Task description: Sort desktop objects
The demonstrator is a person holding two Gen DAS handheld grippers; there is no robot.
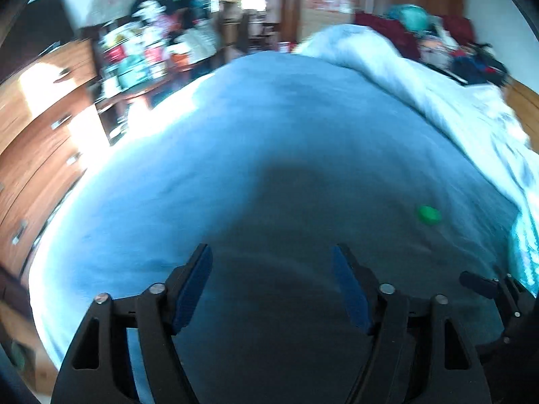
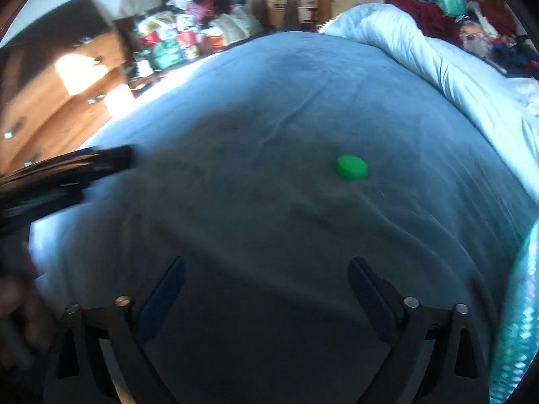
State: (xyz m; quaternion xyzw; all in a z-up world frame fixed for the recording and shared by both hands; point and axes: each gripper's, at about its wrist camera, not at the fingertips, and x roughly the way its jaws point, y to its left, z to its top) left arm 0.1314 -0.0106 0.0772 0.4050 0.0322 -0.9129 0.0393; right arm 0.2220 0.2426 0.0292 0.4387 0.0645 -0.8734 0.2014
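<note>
Both views tilted down over a wide bed under a pale blue fleece bedcover (image 2: 256, 107), rumpled into soft folds and shaded in the middle.

One small round green plastic cap (image 2: 351, 167), lying flat on the bedcover, broad face up; a low disc with no long axis to speak of and no clear heading. Seen again from the left wrist as the same single cap (image 1: 429, 214), off to the right and ahead of that tool. Nothing else of the sort on the bedcover: one cap, counted in both views.

Right tool (image 2: 266, 286) gaping very wide, black fingers with blue pads (image 2: 168, 289) spread far apart, nothing between them, only bare bedcover. Cap well ahead of the tips and slightly right of centre, apart from both pads.

Left tool (image 1: 273, 272) spread about midway, blue pads facing each other, also empty, over shaded cover. Showing too at the left edge of the right wrist view as a blurred black finger.

One crumpled white duvet (image 2: 421, 43) heaped along the far right of the bed. One wooden chest of drawers with metal handles (image 1: 43, 124) on the left, sunlit. Cluttered pile of colourful packages (image 2: 171, 43) behind, too blurred to count.
</note>
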